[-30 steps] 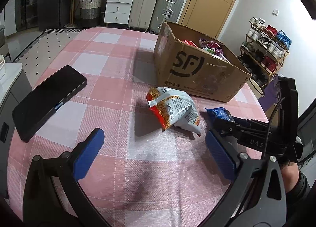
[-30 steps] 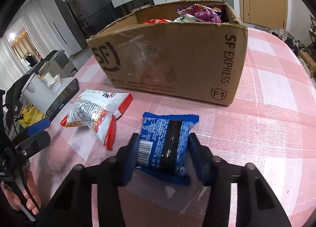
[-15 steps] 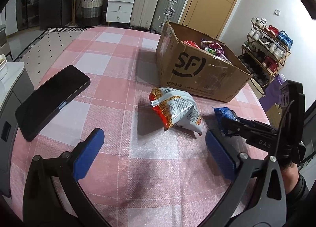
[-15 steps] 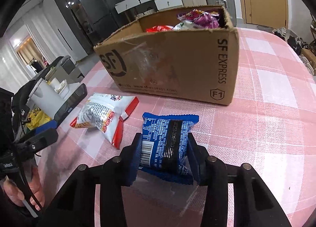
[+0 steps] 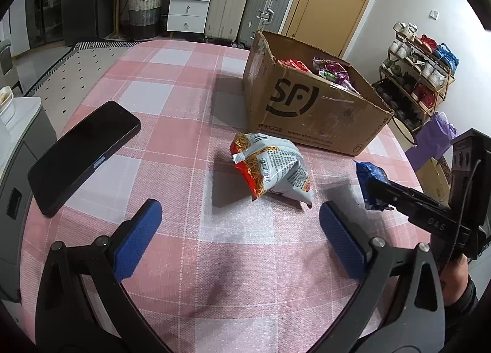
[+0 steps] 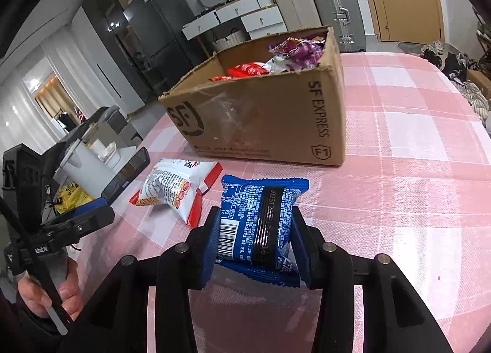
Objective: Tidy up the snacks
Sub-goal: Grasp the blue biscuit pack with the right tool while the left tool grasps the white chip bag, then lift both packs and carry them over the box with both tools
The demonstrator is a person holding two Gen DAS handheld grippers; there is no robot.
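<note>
Lifted higher than a second ago: blue snack packet (image 6: 257, 224), crinkly foil with a black seam band and a barcode, now clear of the cloth and nearer the box, pinched on both sides between the blue pads of the right gripper (image 6: 256, 231); seen from the left wrist camera as a crumpled blue wad (image 5: 373, 182) at the tip of black fingers.

Largest first: table (image 5: 172, 76) under a pink-and-white checked woven cloth, rounded along its edges. Toward the far right of the table, an open brown SF Express cardboard box (image 5: 310, 107), corrugated, rim torn and ragged, a shiny patch of clear tape on its side, glossy red and purple wrappers heaped inside. At the left edge, a flat black smartphone (image 5: 83, 150), smooth and glassy, one end overhanging the table. Mid-table, in front of the box and apart from it, a puffed silver-and-red noodle snack bag (image 5: 273, 172), creased, with a crimped seal.

Left gripper (image 5: 239, 230) low over the near table, blue ribbed pads spread wide, nothing between them, snack bag just ahead of the gap. Bare cloth between phone and snack bag, along the near edge, and to the right of the box.
</note>
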